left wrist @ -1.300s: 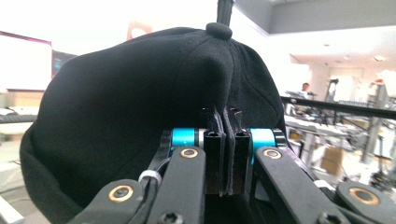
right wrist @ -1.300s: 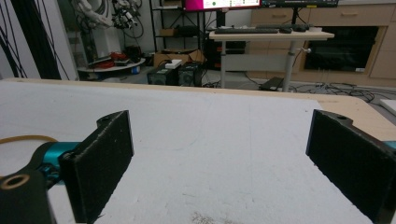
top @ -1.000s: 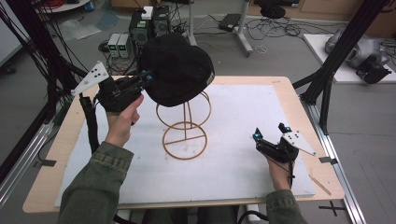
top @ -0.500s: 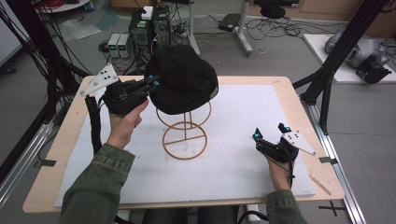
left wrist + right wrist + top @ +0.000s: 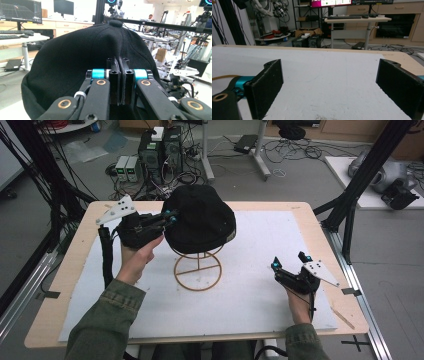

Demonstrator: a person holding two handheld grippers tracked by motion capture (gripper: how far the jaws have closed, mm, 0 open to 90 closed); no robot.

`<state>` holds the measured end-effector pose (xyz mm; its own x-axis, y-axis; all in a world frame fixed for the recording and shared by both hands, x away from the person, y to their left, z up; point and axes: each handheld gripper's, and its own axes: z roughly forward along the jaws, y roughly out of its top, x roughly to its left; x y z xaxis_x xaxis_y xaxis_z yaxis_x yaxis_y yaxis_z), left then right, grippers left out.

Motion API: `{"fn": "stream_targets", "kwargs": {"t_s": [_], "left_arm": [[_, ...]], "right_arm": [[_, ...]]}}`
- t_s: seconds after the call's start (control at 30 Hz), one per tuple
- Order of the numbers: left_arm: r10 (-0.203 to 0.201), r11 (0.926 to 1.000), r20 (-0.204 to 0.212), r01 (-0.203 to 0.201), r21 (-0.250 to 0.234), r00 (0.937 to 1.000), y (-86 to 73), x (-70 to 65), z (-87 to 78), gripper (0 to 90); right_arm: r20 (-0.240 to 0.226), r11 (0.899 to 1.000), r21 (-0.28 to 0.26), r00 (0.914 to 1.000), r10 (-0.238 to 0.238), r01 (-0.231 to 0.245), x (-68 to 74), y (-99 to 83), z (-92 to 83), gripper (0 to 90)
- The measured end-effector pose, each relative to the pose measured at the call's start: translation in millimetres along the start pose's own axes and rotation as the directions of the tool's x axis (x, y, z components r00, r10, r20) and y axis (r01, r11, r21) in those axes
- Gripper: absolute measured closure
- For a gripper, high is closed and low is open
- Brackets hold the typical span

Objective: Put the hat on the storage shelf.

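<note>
High view: black cap (image 5: 200,222) sitting atop wire stand (image 5: 198,270) mid-tabletop (image 5: 280,207), left hand-held gripper (image 5: 170,216) clamped on a fold of its fabric. Right hand-held gripper (image 5: 289,265) wide open, nothing in it. Probably soft, light, floppy stuff; best pinched at the edge.

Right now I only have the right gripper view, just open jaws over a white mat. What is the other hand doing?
Observer: The left gripper is shut on a black cap, pinching a fold of its fabric.
Operator: Is the cap lying on the table?
Observer: No, it sits over the top of a copper wire stand on the white mat.
Operator: Where is my gripper relative to that stand?
Observer: The right gripper is off to the stand's right, nearer the person, with nothing between its jaws.
</note>
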<state>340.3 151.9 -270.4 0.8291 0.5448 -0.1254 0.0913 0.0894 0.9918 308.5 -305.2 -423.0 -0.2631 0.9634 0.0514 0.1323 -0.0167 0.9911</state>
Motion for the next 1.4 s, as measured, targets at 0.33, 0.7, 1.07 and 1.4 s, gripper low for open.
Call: {"fn": "stream_targets", "kwargs": {"t_s": [0.33,0.7,1.07,1.4], "left_arm": [[-0.036,0.9993,-0.003,0.036,0.009,0.9993,-12.5,2.2,-3.2,87.7],[-0.008,0.9999,-0.035,0.008,0.01,0.9993,-17.3,-0.7,-4.4,87.0],[-0.027,0.9992,-0.057,0.025,-0.032,0.998,-22.6,2.6,-8.0,61.7],[-0.051,0.993,-0.123,0.038,-0.112,0.9911,-24.3,6.1,-17.9,16.8]], "right_arm": [[0.005,1.0,-0.001,1.0,0.005,-0.005,0.5,-0.3,0.0,6.5],[0.006,1.0,0.001,0.9999,0.009,-0.009,0.3,-0.3,-0.4,6.6],[0.008,1.0,-0.004,1.0,0.004,-0.004,-0.2,-0.2,-0.7,6.6],[0.01,1.0,-0.006,0.9999,0.013,-0.013,-0.2,0.2,-1.3,6.5]]}}
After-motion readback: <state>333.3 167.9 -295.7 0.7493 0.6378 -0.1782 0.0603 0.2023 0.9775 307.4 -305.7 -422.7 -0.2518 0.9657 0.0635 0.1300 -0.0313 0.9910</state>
